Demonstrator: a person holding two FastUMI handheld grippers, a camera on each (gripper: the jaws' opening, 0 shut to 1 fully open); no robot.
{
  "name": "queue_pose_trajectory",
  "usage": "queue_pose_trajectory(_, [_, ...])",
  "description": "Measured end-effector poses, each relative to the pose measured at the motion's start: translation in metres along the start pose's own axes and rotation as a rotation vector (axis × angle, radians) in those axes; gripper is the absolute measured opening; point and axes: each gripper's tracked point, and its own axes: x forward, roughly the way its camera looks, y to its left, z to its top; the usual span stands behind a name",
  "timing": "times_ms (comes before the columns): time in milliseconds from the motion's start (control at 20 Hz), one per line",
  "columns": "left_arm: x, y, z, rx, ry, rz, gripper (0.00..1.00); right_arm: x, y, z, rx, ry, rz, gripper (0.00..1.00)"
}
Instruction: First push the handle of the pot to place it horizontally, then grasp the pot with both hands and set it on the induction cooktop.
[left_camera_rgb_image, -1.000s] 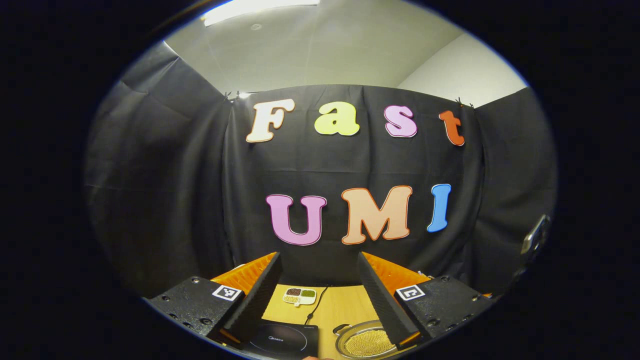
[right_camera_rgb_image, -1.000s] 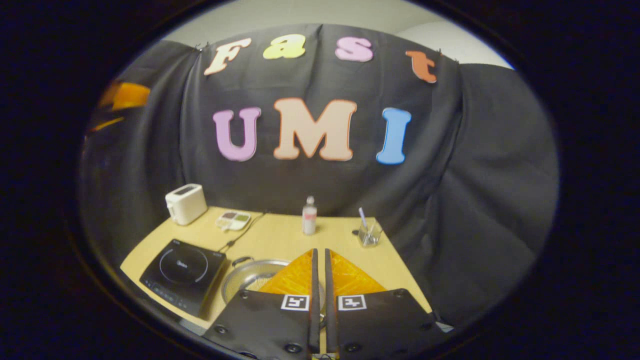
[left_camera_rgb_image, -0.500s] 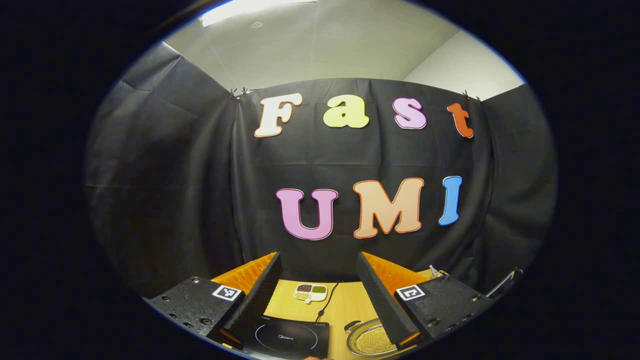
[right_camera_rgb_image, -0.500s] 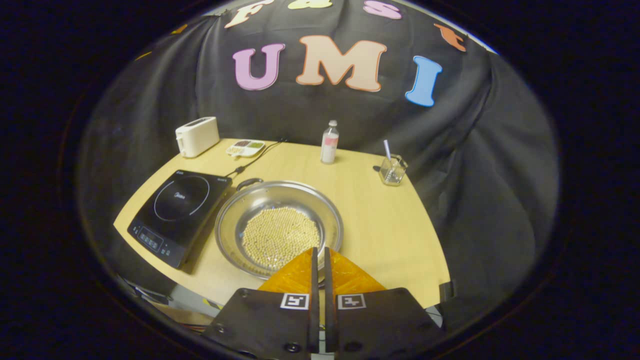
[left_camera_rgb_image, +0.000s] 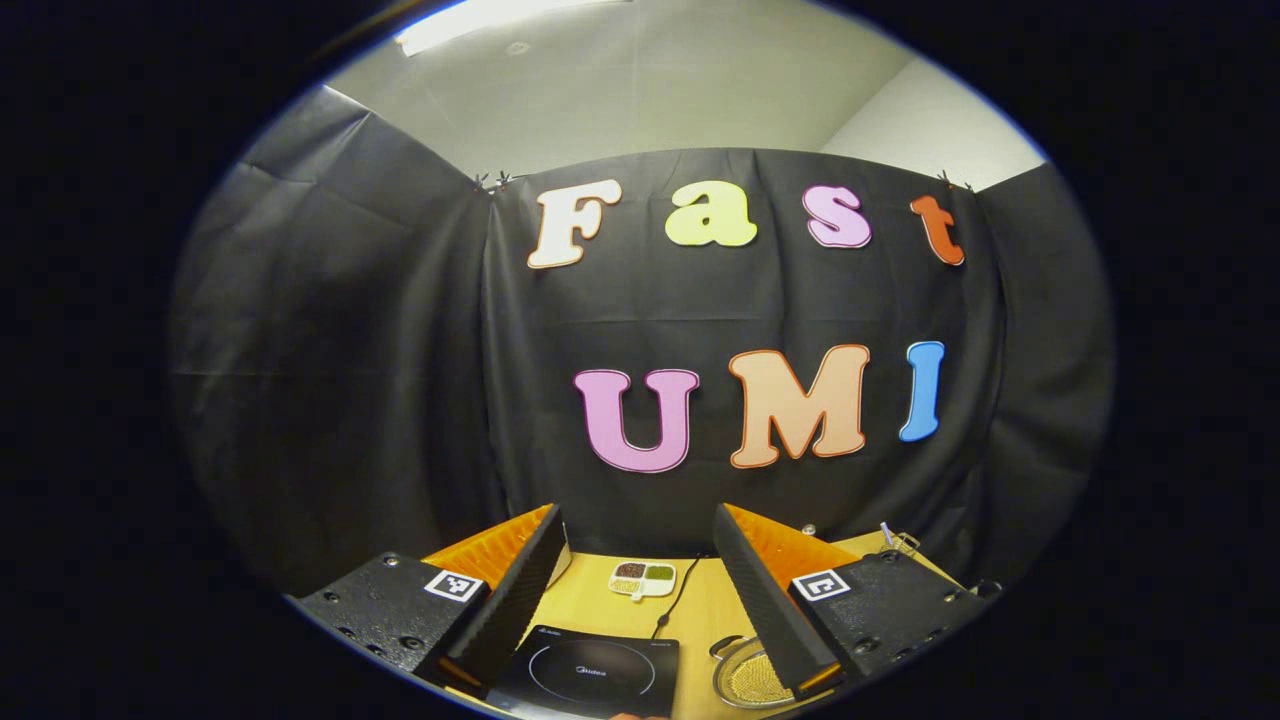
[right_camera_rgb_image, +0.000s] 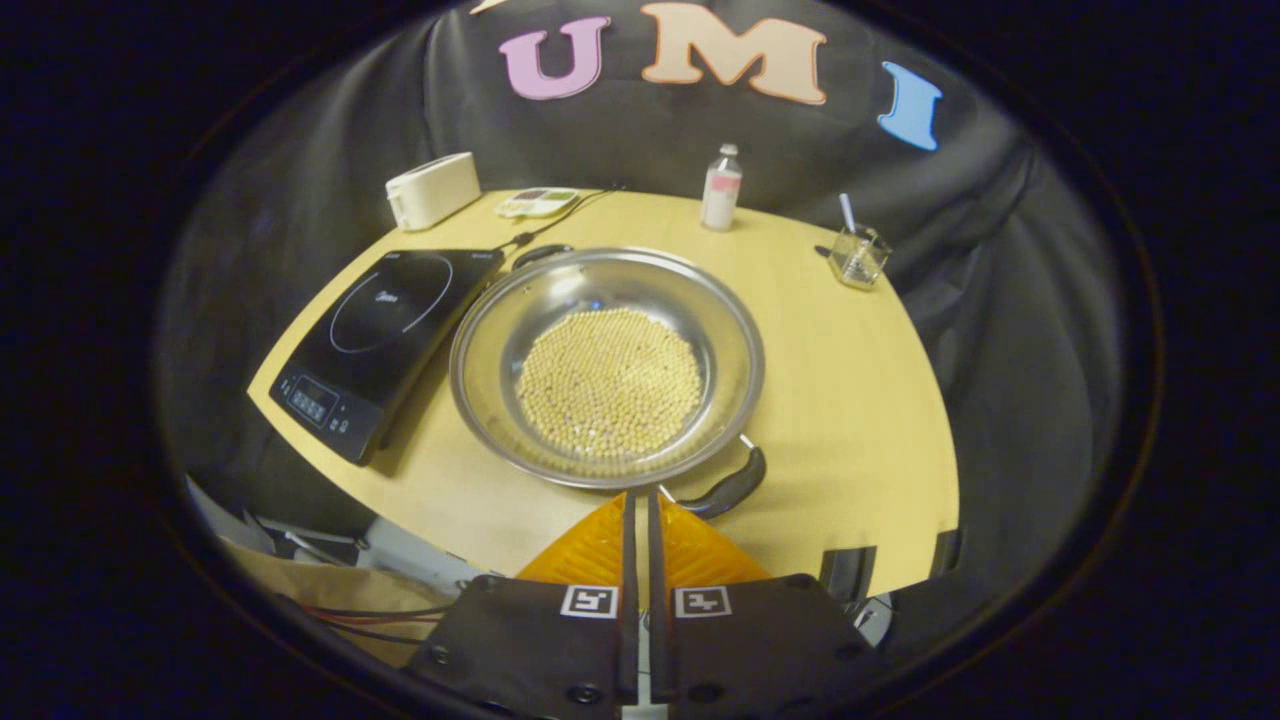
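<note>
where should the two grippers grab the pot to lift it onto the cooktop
Probably by its two dark loop handles on opposite rims of the pot: the near handle, just ahead of the shut right gripper, and the far handle beside the induction cooktop. The wide, shallow steel bowl offers little else to pinch.

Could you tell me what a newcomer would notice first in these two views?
The wide steel pot heaped with pale beans sits mid-table, beside the black induction cooktop on its left. The right gripper, fingers closed, points at the pot's near handle; the left gripper stands open.
</note>
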Motion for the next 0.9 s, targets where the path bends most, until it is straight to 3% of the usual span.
queue_pose_trajectory(200, [-0.004, 0.015, -0.003, 0.001, 0.006, 0.039, 0.94, 0.018, 0.002, -0.009, -0.057, 0.07, 0.04, 0.02])
queue_pose_trajectory(300, [-0.007, 0.024, -0.006, 0.004, 0.014, 0.064, 0.96, 0.03, 0.002, -0.011, -0.084, 0.1, 0.057, 0.06])
queue_pose_trajectory(350, [-0.007, 0.028, -0.006, 0.005, 0.017, 0.076, 0.96, 0.036, 0.001, -0.011, -0.096, 0.112, 0.061, 0.02])
queue_pose_trajectory(500, [-0.01, 0.041, -0.009, 0.012, 0.022, 0.114, 0.96, 0.049, -0.007, -0.011, -0.138, 0.144, 0.055, 0.06])
queue_pose_trajectory(900, [-0.017, 0.072, -0.012, 0.02, 0.036, 0.216, 0.96, 0.068, -0.043, 0.006, -0.207, 0.18, 0.027, 0.04])
